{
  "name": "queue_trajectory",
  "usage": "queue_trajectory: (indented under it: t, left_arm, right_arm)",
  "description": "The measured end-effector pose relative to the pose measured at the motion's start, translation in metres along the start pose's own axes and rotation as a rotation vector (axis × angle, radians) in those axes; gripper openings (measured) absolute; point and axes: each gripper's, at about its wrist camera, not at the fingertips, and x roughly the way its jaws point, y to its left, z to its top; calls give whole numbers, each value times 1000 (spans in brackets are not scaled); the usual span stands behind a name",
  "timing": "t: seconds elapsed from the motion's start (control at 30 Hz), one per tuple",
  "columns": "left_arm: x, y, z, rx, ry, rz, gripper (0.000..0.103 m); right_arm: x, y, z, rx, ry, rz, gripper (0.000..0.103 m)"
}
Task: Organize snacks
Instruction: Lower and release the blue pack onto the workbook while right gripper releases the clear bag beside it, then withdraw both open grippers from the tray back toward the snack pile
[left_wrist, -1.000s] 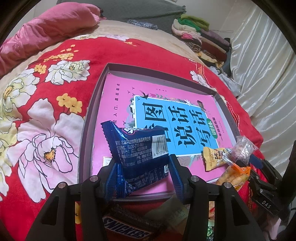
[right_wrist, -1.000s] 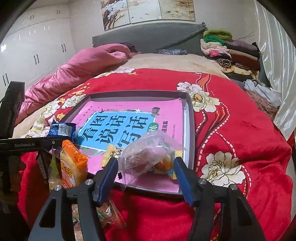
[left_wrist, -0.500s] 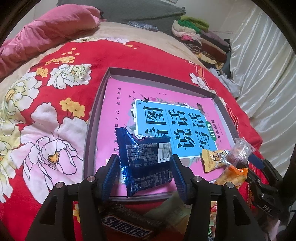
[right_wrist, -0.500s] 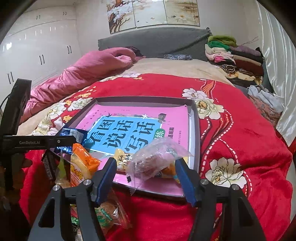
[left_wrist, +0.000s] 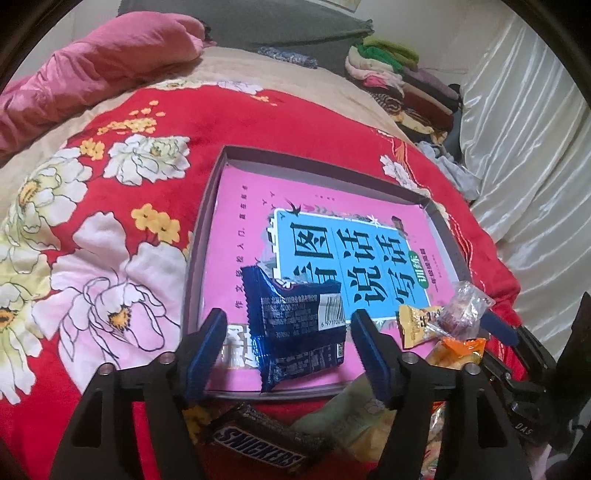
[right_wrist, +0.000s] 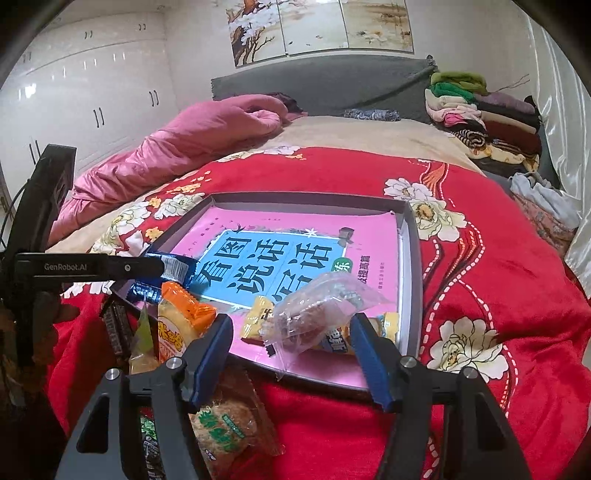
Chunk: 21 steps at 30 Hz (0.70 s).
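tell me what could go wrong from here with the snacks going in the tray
The blue packet lies at the tray's near rim, a corner poking over; as the left gripper opens it may slide out. The clear bag sits on a yellow packet between the right gripper's fingers, so it may snag.

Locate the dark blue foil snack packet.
Left wrist view: dark blue foil snack packet lies in the grey tray, near-left corner, between the opening left gripper fingers.
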Motion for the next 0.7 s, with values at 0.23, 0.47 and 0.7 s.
queue_trajectory:
  t: [0.23,0.47,0.7]
  left_arm:
    - [-8,1,4,-6,-9,-8,76]
    - [-17,-1,5,-3,-25,-13,77]
    - [-29,1,5,-6,-43,-16,78]
  right_arm:
    - [-3,-2,1,6,-15,-7,66]
    - [-11,-11,4,38,-42,-27,70]
    - [-17,-12,6,48,-67,-29,73]
